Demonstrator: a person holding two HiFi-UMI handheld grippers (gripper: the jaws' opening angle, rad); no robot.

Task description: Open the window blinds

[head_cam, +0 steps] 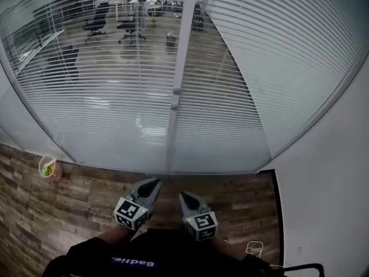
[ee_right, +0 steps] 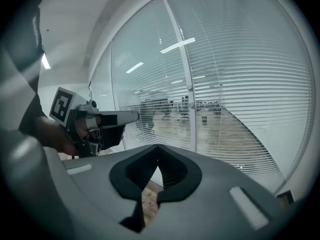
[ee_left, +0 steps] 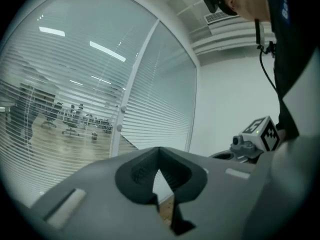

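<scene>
The window blinds (head_cam: 115, 97) hung down over two big panes of glass, right in front of the person, with a white post (head_cam: 179, 68) between the panes. From the head view, both tools sat low and close to the body, well apart from the blinds and touching nothing. The left hand-held gripper (head_cam: 151, 183) and the right hand-held gripper (head_cam: 185, 196) were side by side over the wooden floor (head_cam: 69, 206), both pointing at the glass. Only this view showed a small cup (head_cam: 48, 167) on the floor by the bottom of the window, far to the left. It also showed office chairs (head_cam: 95, 22) in the room behind the slats. The left gripper view looked along its own jaws, and they were pressed together with nothing between them. That view also caught the other tool's marker cube (ee_left: 262, 131) off to the right, in front of a plain white wall (ee_left: 225, 99). The right gripper view showed its own jaws together too, and empty. It saw the left tool from the side, with a hand (ee_right: 57, 136) around it, which no other view showed.
</scene>
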